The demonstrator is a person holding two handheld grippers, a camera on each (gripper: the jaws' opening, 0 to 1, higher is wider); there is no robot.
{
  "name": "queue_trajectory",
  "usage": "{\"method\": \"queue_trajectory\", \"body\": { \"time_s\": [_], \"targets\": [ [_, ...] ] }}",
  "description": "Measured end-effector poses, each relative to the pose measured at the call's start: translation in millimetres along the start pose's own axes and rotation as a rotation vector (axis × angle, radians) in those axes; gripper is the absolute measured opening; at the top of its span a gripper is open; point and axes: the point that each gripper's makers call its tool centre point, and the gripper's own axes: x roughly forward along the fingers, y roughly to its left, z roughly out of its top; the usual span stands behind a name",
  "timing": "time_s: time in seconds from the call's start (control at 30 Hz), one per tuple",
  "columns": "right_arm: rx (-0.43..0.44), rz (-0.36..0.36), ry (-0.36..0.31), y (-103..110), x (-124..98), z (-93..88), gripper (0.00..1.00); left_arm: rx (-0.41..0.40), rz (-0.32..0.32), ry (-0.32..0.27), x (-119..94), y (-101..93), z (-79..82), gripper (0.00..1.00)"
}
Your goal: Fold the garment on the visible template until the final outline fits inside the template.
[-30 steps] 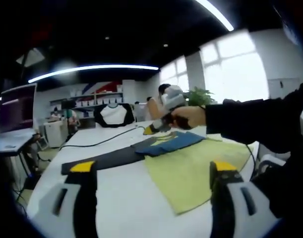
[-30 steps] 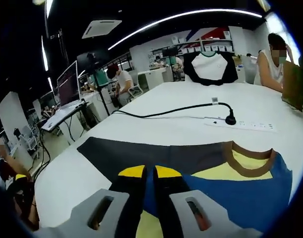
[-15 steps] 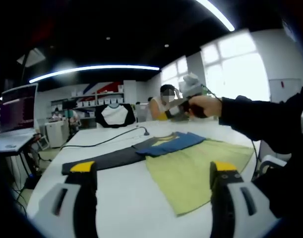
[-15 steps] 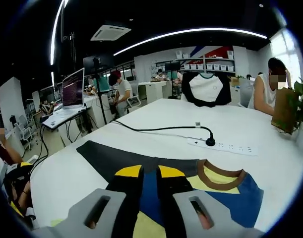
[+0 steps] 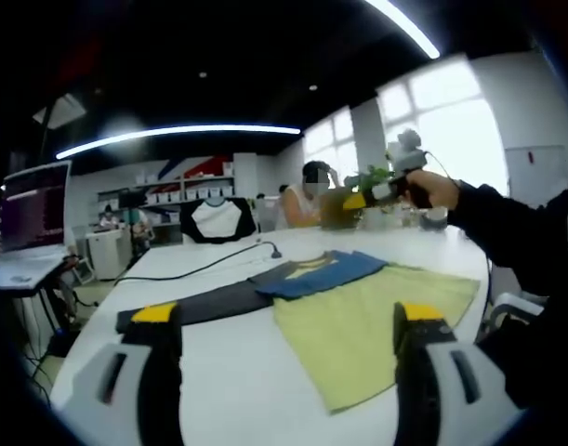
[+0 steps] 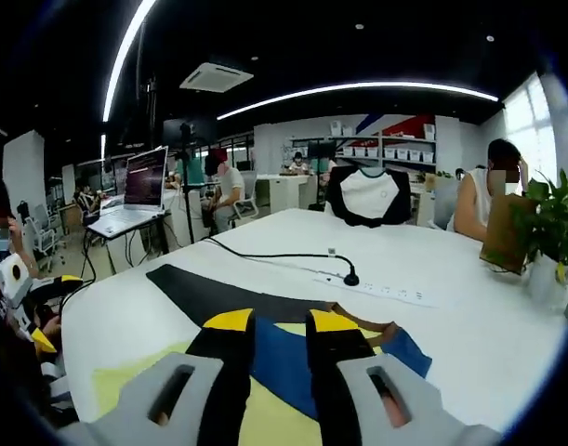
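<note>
While the left tool (image 5: 284, 321) hovers low over the near end of the white surface (image 5: 218, 390) with its two yellow-tipped jaws spread wide and nothing between them, the right tool (image 6: 281, 325) is raised above the far side, its jaws close together with only a thin gap, and no cloth seems to be gripped. In the left gripper view the right tool (image 5: 381, 190) shows high at the right, in a person's hand, well above the cloth. The garment (image 5: 358, 311), a shirt with a yellow-green body, a blue upper panel and a brown-edged collar, lies flat on the surface, ahead of and slightly right of the left tool, its long axis running from near right to far left. Its collar end rests on the template (image 5: 209, 299), a dark strip that runs on to the left; the yellow-green body spreads off it toward the near right. The left tool looks nearer to the garment's near hem, and the right tool nearer to the collar, so the next fold probably means bringing the yellow-green body toward the dark strip. A black cable (image 6: 265, 254) and a white power strip (image 6: 386, 293) lie farther back on the surface. No containers can be made out near the garment.
</note>
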Motion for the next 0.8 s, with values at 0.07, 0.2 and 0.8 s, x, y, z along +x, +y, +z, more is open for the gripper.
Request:
{"method": "queue_trajectory", "body": {
  "time_s": [0.07, 0.2, 0.8],
  "targets": [
    [-0.003, -0.002, -0.019, -7, -13, -0.5, 0.24, -0.001, 0.000, -0.003, -1, -0.1, 1.7, 1.00],
    [-0.005, -0.008, -0.036, -19, -35, -6.8, 0.28, -0.001, 0.001, -0.009, -2, -0.1, 4.3, 1.00],
    [-0.068, -0.098, -0.098, -45, -113, -44.6, 0.62, -0.010, 0.016, -0.033, -4, 0.7, 9.4, 1.00]
  ]
}}
